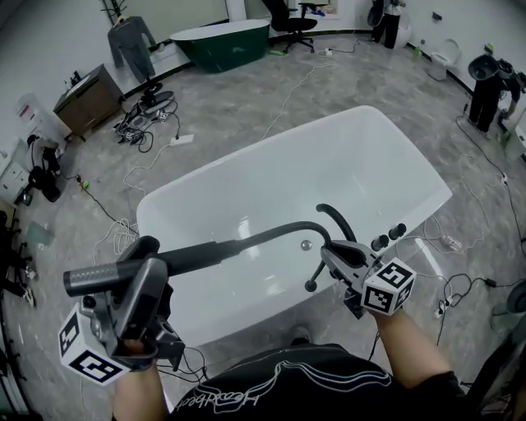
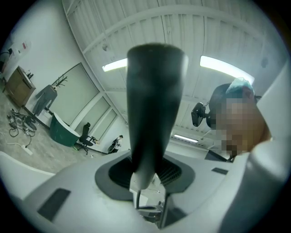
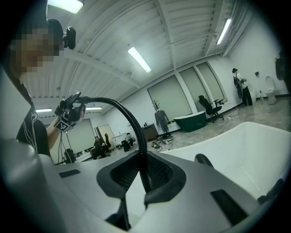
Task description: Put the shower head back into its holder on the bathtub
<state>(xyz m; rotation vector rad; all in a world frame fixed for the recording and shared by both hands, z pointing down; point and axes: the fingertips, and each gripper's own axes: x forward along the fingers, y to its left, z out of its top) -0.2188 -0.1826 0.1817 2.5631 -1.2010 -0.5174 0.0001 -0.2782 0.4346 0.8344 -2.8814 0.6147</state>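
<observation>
In the head view a white bathtub (image 1: 271, 189) lies in front of me. My left gripper (image 1: 146, 261) at the bottom left is shut on the black shower head (image 1: 131, 270), which lies roughly level and points left. Its black hose (image 1: 271, 234) arcs right to my right gripper (image 1: 335, 256), which is shut on it near the tub's near rim. A black spout (image 1: 335, 219) and knobs (image 1: 388, 238) stand on that rim. In the left gripper view the shower head (image 2: 152, 109) rises between the jaws of the left gripper (image 2: 146, 184). In the right gripper view the hose (image 3: 136, 132) runs into the right gripper (image 3: 146, 182).
A dark green bathtub (image 1: 223, 41) and an office chair (image 1: 292, 20) stand at the back. A wooden cabinet (image 1: 87, 100) and loose cables (image 1: 144, 123) are on the left floor. More cables (image 1: 456, 288) lie to the right of the white tub. A person (image 1: 386, 21) stands far off.
</observation>
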